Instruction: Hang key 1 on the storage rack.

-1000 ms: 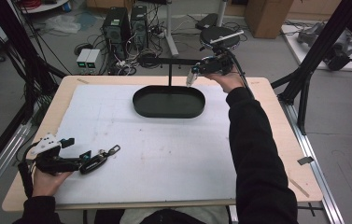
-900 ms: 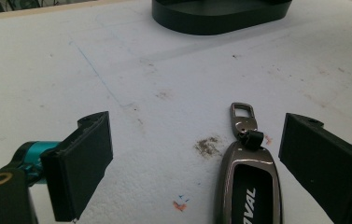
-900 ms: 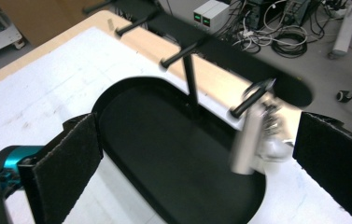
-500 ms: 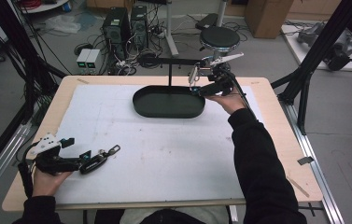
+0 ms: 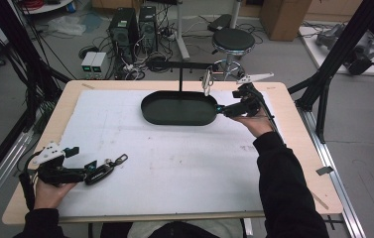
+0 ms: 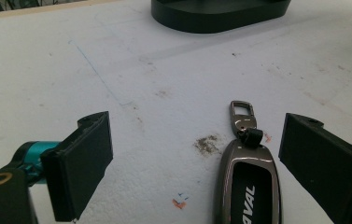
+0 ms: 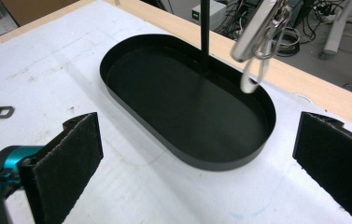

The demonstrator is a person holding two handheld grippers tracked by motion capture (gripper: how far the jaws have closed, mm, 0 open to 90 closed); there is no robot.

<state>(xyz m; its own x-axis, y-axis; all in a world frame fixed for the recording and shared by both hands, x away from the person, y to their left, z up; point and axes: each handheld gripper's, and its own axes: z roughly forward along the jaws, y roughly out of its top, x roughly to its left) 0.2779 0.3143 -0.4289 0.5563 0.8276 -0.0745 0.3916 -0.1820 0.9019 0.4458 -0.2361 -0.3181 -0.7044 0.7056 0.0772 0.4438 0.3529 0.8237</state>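
A dark metal car key fob (image 6: pixel 247 186) with a clip lies flat on the white table cover, between the jaws of my open left gripper (image 6: pixel 197 149) and closer to the right jaw; no pad touches it. In the high view the key fob (image 5: pixel 112 163) and left gripper (image 5: pixel 97 171) are at the near left. A black oval tray (image 5: pixel 147 110) with an upright post and crossbar (image 5: pixel 182 65) stands at the far middle. A silver keyring item (image 7: pixel 256 32) hangs from the bar. My right gripper (image 7: pixel 201 154) is open and holds nothing, just off the tray's (image 7: pixel 183 156) right end.
The white cover (image 5: pixel 184 168) spreads over most of the wooden table. A round stool (image 5: pixel 233 39), computer cases and cables sit on the floor beyond the far edge. Black frame struts rise at both sides of the table.
My right gripper has drawn back from the crossbar's right end toward the person and now sits lower, beside the tray. The left gripper and the fob have not moved.
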